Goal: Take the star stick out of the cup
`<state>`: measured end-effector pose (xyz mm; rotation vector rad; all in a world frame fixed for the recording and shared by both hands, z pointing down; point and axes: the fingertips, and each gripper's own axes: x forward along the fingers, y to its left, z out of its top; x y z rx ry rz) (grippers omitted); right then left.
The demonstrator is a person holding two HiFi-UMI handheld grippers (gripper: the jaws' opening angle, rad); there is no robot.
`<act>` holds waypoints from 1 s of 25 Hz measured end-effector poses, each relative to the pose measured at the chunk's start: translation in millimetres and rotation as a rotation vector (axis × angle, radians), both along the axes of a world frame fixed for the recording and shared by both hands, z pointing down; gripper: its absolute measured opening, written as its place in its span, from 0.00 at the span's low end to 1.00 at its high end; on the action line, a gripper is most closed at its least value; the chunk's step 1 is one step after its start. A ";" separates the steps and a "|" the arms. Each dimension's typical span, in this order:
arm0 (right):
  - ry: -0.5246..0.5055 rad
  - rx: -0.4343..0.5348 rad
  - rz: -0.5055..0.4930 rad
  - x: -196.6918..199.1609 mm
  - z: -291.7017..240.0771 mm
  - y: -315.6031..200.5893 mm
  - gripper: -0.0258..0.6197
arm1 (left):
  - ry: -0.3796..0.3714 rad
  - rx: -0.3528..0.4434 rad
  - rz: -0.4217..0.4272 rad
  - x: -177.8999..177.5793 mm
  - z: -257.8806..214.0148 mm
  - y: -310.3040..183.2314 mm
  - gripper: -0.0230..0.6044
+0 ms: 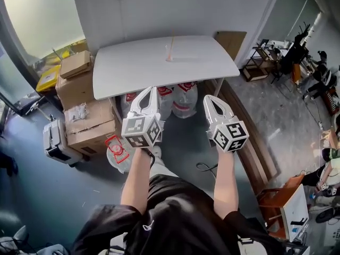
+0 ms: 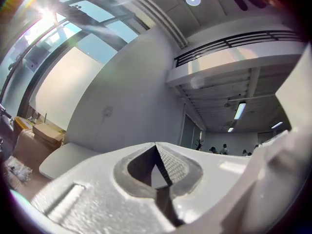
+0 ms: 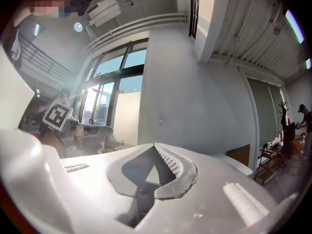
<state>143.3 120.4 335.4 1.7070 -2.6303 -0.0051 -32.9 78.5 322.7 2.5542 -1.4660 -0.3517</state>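
In the head view, you hold both grippers low in front of you, short of the white table and well apart from everything on it. Your left gripper and right gripper sit side by side, each with its tips pressed together. The cup stands near the table's far edge, about midway along it, and the star stick rises out of it as a thin upright line. It is too small here to make out the star. Cardboard boxes are stacked on the floor to the left of the table, and bags lie under it.

In the left gripper view, the left gripper points upward at the wall and ceiling. Its jaws meet at the tip with nothing between them, leaving only the hollow behind the pads. A corner of the table shows low on the left, beside the boxes.

In the right gripper view, the right gripper is likewise closed on nothing, its jaws touching at the tip. The other gripper's marker cube shows at the left, against the windows.
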 end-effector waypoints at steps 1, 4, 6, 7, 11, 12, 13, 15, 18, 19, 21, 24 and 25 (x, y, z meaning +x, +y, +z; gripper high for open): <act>-0.004 -0.007 -0.001 -1.2 3.5 -13.7 0.04 | -0.002 -0.007 -0.003 -2.1 3.3 -14.0 0.04; -0.026 -0.019 0.003 -5.1 9.7 -58.3 0.04 | -0.012 -0.029 -0.005 -6.5 12.3 -59.4 0.04; -0.041 -0.028 0.003 -9.0 11.8 -88.8 0.05 | -0.023 -0.041 0.000 -8.8 14.6 -91.8 0.04; -0.050 -0.031 0.004 -10.4 13.0 -103.6 0.05 | -0.030 -0.046 0.003 -9.5 15.2 -107.6 0.04; -0.093 -0.047 0.024 -15.4 14.5 -157.5 0.05 | -0.056 -0.072 0.025 -9.6 19.1 -166.5 0.04; -0.101 -0.053 0.030 -14.6 16.6 -169.9 0.05 | -0.061 -0.080 0.033 -8.0 21.3 -179.9 0.04; -0.105 -0.060 0.035 -13.1 19.1 -181.9 0.05 | -0.064 -0.087 0.041 -5.6 23.8 -192.7 0.04; -0.107 -0.075 0.042 -8.9 23.9 -203.4 0.05 | -0.066 -0.104 0.056 0.7 29.2 -215.5 0.04; -0.096 -0.097 0.056 -1.9 27.1 -231.6 0.05 | -0.057 -0.124 0.067 8.1 36.0 -243.8 0.04; -0.088 -0.100 0.054 -1.0 27.7 -241.1 0.05 | -0.056 -0.127 0.067 8.9 37.5 -252.8 0.04; -0.078 -0.099 0.048 -1.7 26.5 -259.2 0.05 | -0.058 -0.129 0.063 8.7 40.8 -269.6 0.04; -0.080 -0.094 0.030 -8.9 25.7 -283.4 0.05 | -0.049 -0.140 0.057 4.1 48.2 -292.3 0.04; -0.079 -0.092 0.023 -10.9 29.0 -291.1 0.05 | -0.046 -0.143 0.055 1.4 51.6 -299.9 0.04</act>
